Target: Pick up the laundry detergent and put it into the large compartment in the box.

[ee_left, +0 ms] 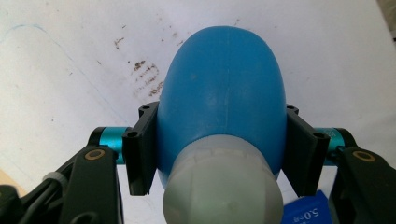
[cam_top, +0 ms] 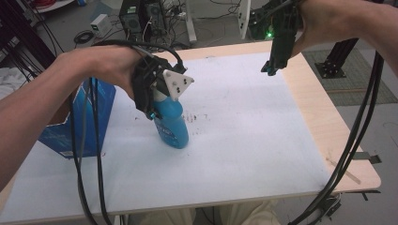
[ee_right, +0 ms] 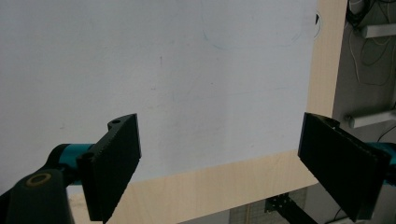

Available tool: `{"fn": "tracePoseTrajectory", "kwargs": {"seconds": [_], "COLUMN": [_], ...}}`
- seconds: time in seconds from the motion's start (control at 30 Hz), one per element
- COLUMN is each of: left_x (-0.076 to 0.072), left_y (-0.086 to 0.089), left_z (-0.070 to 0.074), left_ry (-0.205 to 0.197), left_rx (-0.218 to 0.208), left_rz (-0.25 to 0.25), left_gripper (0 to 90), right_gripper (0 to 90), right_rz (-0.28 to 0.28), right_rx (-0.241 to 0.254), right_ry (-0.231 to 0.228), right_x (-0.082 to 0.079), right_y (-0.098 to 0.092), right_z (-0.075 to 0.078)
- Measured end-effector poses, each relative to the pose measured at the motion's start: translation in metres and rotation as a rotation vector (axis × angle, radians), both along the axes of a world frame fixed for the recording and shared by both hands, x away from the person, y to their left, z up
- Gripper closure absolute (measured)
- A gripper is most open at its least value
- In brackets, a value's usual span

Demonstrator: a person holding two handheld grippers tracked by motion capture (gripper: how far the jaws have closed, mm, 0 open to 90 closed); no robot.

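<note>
Left gripper (ee_left: 219, 154) jaws clamped on blue grey-capped bottle (ee_left: 222, 93); right gripper (ee_right: 219, 163) jaws wide, empty.

A pale wooden counter (cam_top: 338, 136) carries a white sheet (cam_top: 244, 140). On that sheet a blue bottle (cam_top: 172, 127) stands tilted. A blue box (cam_top: 101, 110) sits at its left edge.

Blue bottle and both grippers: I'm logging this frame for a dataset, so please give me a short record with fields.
bottle: blue bottle with a pale cap, standing tilted on the white table cover
left gripper: left gripper shut on the bottle's upper body, one jaw on each side
right gripper: right gripper open, holding nothing, raised near the table's far right edge
box: blue box at the table's left, beside the bottle
marks: brown smudges on the cover by the bottle
</note>
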State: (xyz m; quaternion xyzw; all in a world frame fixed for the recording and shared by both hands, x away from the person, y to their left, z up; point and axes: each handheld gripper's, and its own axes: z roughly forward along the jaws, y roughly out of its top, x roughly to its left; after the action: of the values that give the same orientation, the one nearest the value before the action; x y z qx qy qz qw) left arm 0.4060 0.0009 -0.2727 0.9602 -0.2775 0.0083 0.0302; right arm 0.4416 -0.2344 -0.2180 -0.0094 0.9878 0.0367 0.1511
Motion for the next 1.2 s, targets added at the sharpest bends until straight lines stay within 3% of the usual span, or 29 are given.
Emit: {"fn": "tracePoseTrajectory", "kwargs": {"seconds": [0.1,0.23,0.5,0.7,0.97,1.2], "left_x": [-0.001,0.001,0.004,0.009,0.015,0.025], "left_y": [0.002,0.003,0.001,0.003,0.014,0.037], "left_z": [0.009,0.032,0.083,0.110,0.136,0.149], "left_ry": [0.007,-0.002,0.018,0.035,0.069,0.097], "left_rx": [-0.005,0.001,-0.004,-0.016,-0.041,-0.060], "left_rz": [0.051,0.106,0.302,0.422,0.606,0.823], "left_gripper": [37.9,38.0,38.1,38.1,38.2,38.2], "right_gripper": [12.4,12.4,12.4,12.4,12.4,12.4], "right_rz": [-0.003,0.000,0.021,0.022,0.018,0.028], "right_rx": [0.009,-0.002,0.005,0.005,0.011,0.014], "right_ry": [0.000,-0.003,-0.016,-0.021,-0.031,-0.037], "right_x": [-0.001,-0.002,-0.007,-0.011,-0.013,-0.014], "right_y": [-0.001,-0.001,0.004,0.002,-0.005,-0.003], "right_z": [0.002,0.003,0.009,0.011,0.013,0.013]}}
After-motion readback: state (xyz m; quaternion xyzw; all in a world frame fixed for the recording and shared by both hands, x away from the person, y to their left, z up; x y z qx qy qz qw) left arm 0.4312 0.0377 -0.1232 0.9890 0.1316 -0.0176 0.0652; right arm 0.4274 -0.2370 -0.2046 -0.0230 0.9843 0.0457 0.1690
